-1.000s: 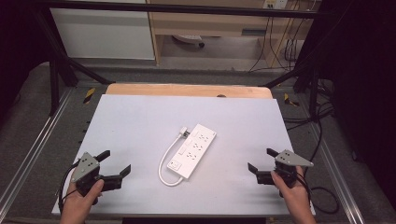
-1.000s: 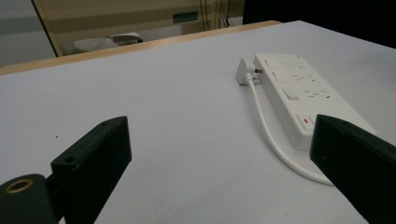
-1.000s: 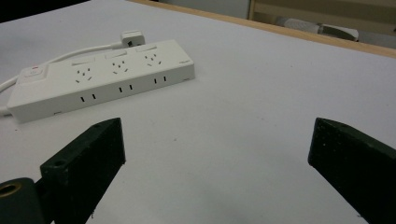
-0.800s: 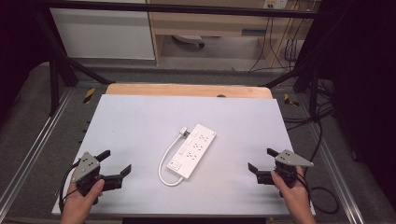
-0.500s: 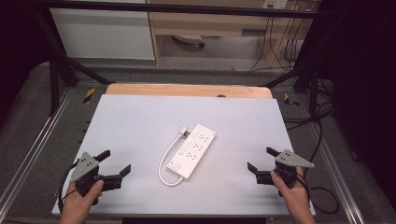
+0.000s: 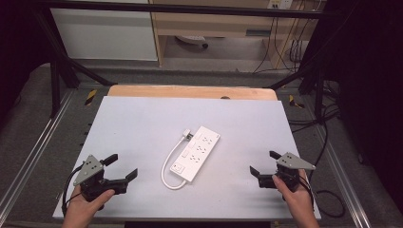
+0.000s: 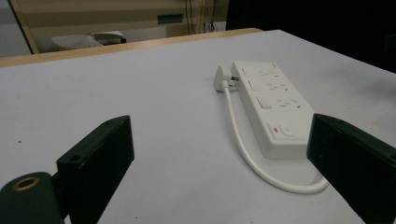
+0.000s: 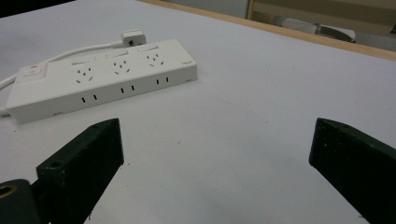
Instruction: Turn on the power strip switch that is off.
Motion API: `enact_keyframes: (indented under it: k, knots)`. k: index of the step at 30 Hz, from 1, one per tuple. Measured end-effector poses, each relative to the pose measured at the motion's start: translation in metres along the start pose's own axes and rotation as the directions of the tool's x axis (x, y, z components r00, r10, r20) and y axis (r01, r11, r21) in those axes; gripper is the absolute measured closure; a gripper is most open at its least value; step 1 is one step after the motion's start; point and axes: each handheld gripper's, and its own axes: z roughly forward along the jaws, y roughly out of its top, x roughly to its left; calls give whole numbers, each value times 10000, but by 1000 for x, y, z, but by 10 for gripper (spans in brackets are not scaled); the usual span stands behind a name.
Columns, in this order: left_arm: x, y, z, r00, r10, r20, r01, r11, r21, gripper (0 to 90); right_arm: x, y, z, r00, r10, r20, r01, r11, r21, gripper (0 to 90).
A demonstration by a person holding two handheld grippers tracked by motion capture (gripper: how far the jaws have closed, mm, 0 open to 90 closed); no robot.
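Nearest the person, both tools sit low at the front edge of the table: the left gripper near the front-left corner and the right gripper near the front-right, each with its jaws spread wide and nothing between them. In the left gripper view the jaws frame bare white tabletop with the power strip ahead and to the right; in the right gripper view the strip lies ahead and to the left. The strip rests flat about mid-table, angled, well apart from both tools, with its short white cable looping off the near end and running back up the left side to the plug, which lies just beside the far end. Looks like the step is the approach, so the smart play is probably to come in slow with one gripper squared across the narrow width of the strip's body, not its length, since that's the only span these jaws would likely fit. The other could pin the body or go for the plug, which is small and could skid on the smooth top. Beyond the table, a wooden edge and shelving. Versus a second ago: basically nothing has changed, both hands parked in the same spots, strip untouched.
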Motion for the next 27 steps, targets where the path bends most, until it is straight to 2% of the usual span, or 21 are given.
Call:
enact_keyframes:
  k: [2, 5, 11, 13, 14, 18, 19, 21, 27]
  knots:
    - [-2, 1, 0, 9999, -114, 98, 113, 9999, 62, 81, 0, 0, 0, 10000, 12, 1, -12, 10000, 20, 33]
    - [-5, 9, 4, 9981, -86, 615, 82, 9999, 58, 81, 1, 0, 1, 10000, 22, -64, -22, 10000, 43, 33]
    - [-10, 21, 12, 9982, -17, 591, 10, 9999, 117, 91, 5, 1, 1, 9997, -106, -208, 108, 9999, 54, 33]
    - [-12, 24, 15, 9975, -15, 706, 4, 9999, 157, 91, 4, 2, 0, 9997, -167, -179, 169, 9998, 86, 32]
    - [-11, 29, 17, 9959, -262, 871, 253, 9996, 121, 91, 3, 2, 0, 9997, -165, -189, 167, 9998, 76, 31]
    - [-10, 39, 20, 9969, -211, 761, 207, 9998, 62, 91, 2, 1, -1, 9996, -104, -265, 108, 9998, 145, 29]
    - [-9, 47, 21, 9971, -395, 647, 403, 9991, -119, 93, 2, 1, -1, 9996, -133, -244, 137, 9998, 172, 29]
    - [-9, 49, 21, 9974, -410, 600, 423, 9989, -205, 120, 1, 1, -1, 9997, -74, -224, 77, 9999, 153, 30]
    - [-14, 62, 26, 9974, -402, 594, 418, 9988, -256, 124, 2, 1, -1, 9998, -77, -197, 81, 9998, 199, 31]
